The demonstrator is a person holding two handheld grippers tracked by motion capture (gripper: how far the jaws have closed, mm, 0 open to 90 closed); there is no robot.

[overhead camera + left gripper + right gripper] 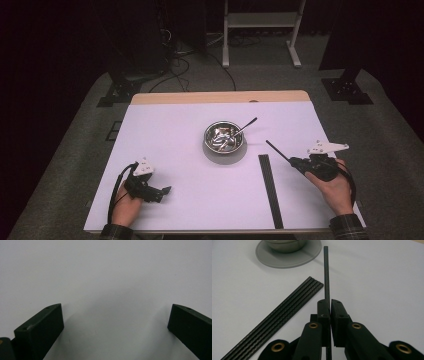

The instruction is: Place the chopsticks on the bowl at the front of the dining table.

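The right tongs (329,305) are clenching one thin black rod (326,272), and the rod is pointing away from the hand toward the steel bowl (224,137). In the high view the right tongs (296,162) are sitting at the right side of the white tabletop (175,150), and the rod (276,151) is sticking out up and to the left. The other black rods (270,190) are lying side by side in a neat row on the tabletop, just left of that hand. The bowl is resting on a round grey mat (225,152) in the middle, and a spoon (243,127) is leaning in it. The left tongs (162,191) are resting near the left, wide apart with nothing between them. I think the job is carrying the rod to the bowl. To do it well, keep squeezing tight, since the rod is skinny and could swing. Move slowly, keep the far tip low, and aim it past the spoon so nothing gets bumped.
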